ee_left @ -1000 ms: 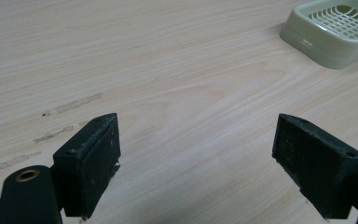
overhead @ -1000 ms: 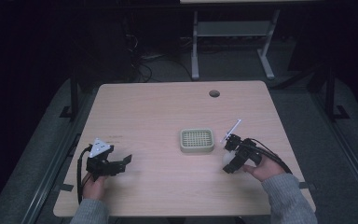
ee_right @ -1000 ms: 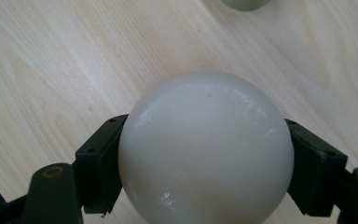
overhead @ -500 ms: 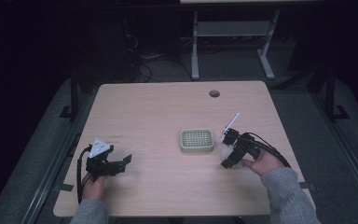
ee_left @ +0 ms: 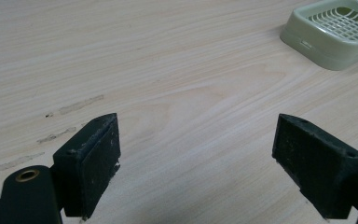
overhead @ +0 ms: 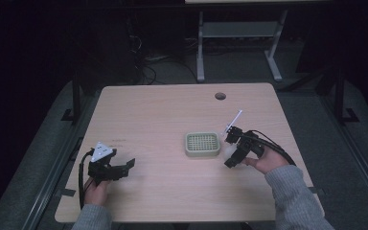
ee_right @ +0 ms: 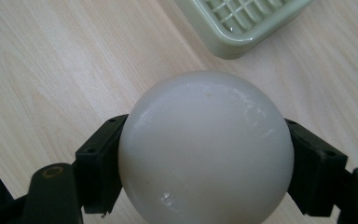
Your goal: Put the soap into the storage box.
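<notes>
A pale wooden table filled mid-frame, a green slotted tray at its centre. Just right of the tray, the right gripper clamped a white ball. At lower left, the left gripper gaped wide, empty.

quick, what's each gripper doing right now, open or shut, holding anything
Left gripper: open, jaws wide apart over bare table, holding nothing.
Right gripper: shut on the white ball, beside the green tray.
</notes>
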Tool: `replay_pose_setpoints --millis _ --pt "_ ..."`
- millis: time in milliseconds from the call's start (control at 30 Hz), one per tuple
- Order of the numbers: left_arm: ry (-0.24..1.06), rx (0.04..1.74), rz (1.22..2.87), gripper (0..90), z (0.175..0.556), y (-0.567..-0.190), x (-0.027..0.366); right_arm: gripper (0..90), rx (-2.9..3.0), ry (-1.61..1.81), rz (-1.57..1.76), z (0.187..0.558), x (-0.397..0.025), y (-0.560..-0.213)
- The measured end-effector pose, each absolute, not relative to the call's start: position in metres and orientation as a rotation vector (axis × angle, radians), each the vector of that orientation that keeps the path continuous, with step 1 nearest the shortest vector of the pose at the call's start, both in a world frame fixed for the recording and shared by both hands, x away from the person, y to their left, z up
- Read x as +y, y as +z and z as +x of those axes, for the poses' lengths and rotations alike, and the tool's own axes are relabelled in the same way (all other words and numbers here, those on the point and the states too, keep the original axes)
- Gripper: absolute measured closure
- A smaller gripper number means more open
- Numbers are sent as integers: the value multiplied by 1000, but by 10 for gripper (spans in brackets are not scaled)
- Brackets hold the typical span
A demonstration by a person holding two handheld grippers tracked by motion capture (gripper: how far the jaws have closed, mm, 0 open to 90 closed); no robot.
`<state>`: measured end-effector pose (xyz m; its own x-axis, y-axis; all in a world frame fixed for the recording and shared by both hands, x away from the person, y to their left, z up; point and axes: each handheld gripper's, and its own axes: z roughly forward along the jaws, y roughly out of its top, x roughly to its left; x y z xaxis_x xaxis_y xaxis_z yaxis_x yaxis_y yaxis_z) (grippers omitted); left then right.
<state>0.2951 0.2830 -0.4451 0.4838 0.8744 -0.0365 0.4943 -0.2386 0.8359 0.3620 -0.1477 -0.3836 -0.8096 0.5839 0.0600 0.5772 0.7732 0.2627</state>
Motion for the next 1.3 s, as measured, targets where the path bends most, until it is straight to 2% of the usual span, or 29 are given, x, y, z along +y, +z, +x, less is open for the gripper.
replay_pose_setpoints --millis 1300 --pt "572 1133 1895 148 295 -444 282 234 2955 400 923 387 -127 -370"
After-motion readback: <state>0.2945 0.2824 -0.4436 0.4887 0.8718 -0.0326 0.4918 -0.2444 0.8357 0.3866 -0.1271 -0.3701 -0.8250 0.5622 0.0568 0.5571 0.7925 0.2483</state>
